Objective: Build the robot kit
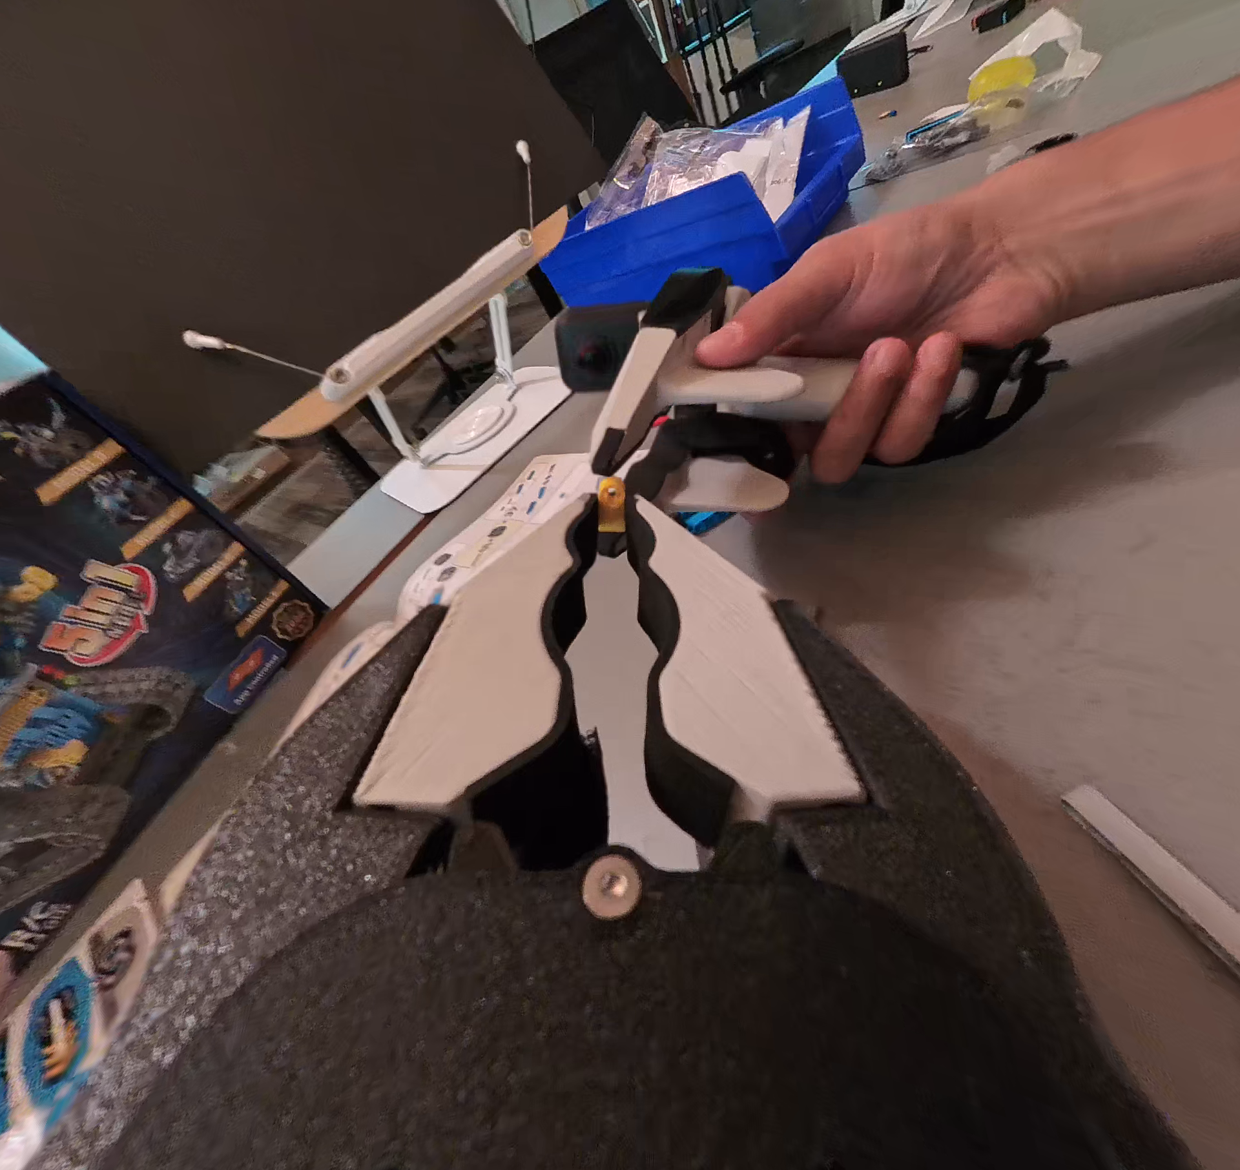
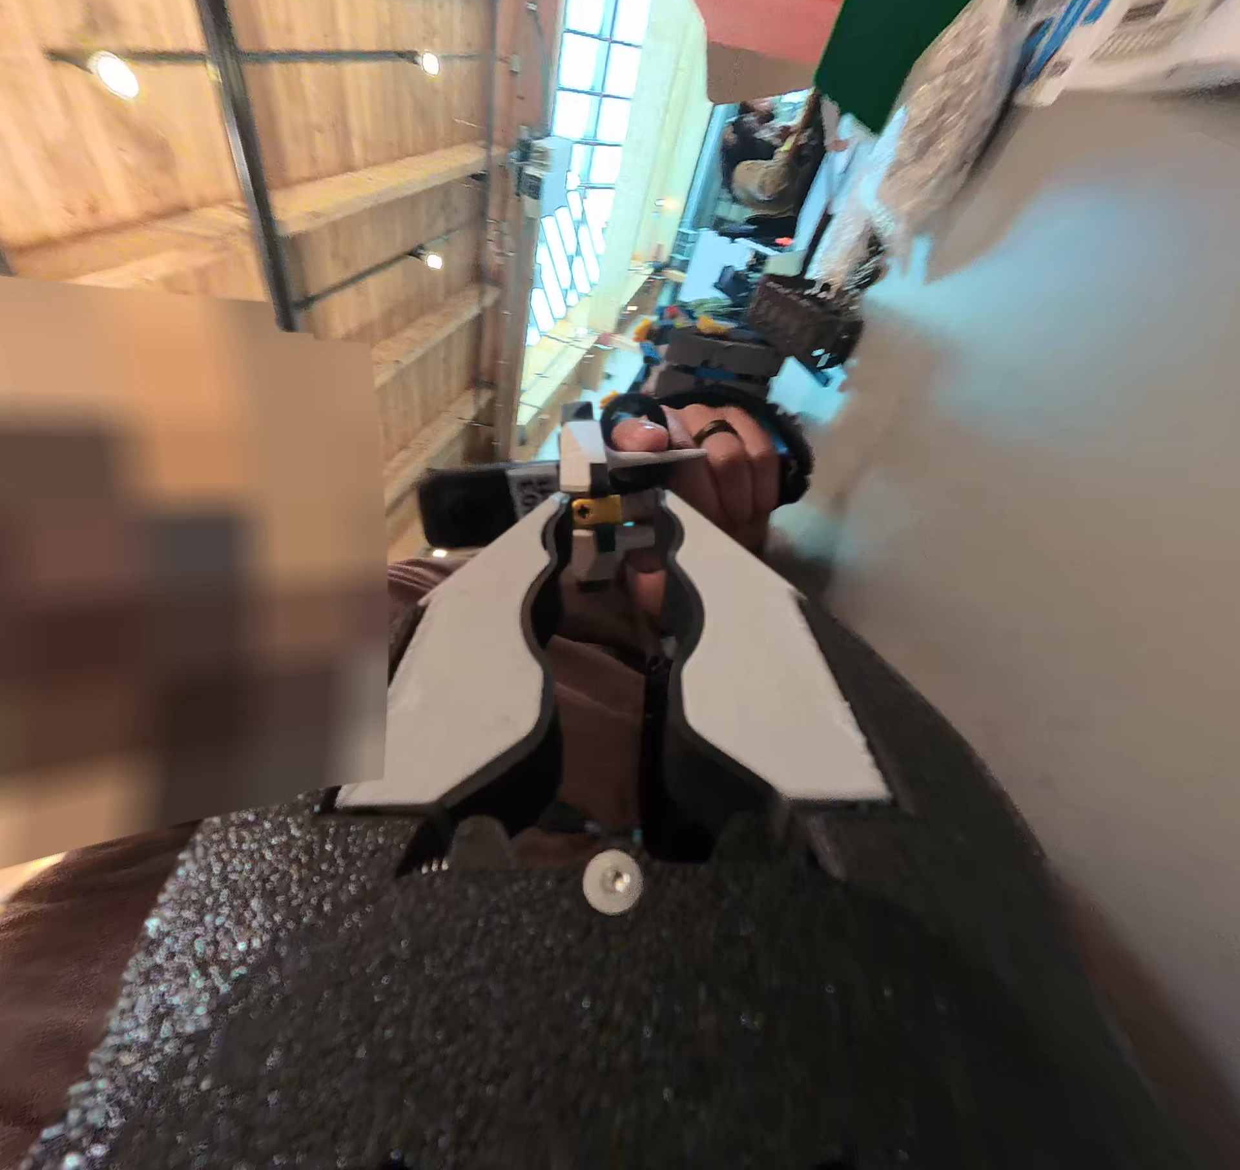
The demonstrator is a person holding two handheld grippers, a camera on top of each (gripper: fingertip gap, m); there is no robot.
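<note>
My left gripper (image 1: pixel 610 520) is shut on a small yellow piece (image 1: pixel 611 500) with a black part below it, held just above the grey table (image 1: pixel 973 601). My right gripper (image 1: pixel 621 477), held by a hand (image 1: pixel 906 333), comes in from the right. Its upper fingertip sits just above the yellow piece. In the right wrist view my right gripper (image 2: pixel 610 514) stands open, its tips on either side of the yellow piece (image 2: pixel 600 508). The left gripper (image 2: pixel 587 510) pinches the piece from above and below. That view is blurred.
A blue bin (image 1: pixel 671 232) of plastic bags stands behind the grippers. A white stand (image 1: pixel 470 427) and a black board (image 1: pixel 268 98) are at the back left. A colourful box (image 1: pixel 121 634) is at the left, with a printed white sheet (image 1: pixel 496 534) under the grippers.
</note>
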